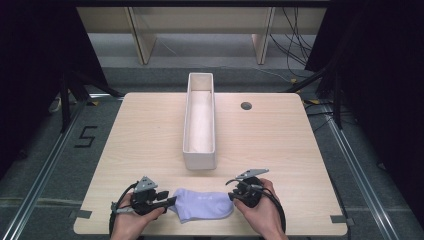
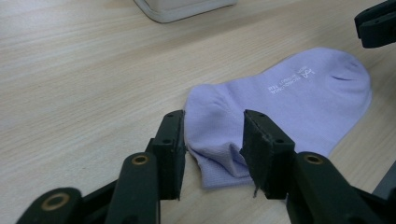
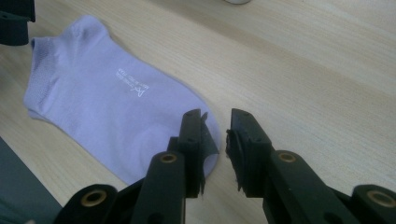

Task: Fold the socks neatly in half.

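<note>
- Lilac sock [image 1: 205, 204], flat at bench [image 1: 150, 130] near edge: soft, light, limp.
- Best taken at cuff and toe.
- Left tongs [image 2: 212, 140] half open astride cuff, gripping nothing.
- Right tongs [image 3: 215, 135] narrowly open at toe, empty.

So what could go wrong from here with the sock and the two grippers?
1. The left gripper straddles the cuff end of the lilac sock with its fingers still apart; closing too shallow may pinch just one layer or slip off.
2. The right gripper sits at the very toe edge, so it could close on bare table.
3. The sock lies near the table's front edge; a drag could pull it off.
</note>
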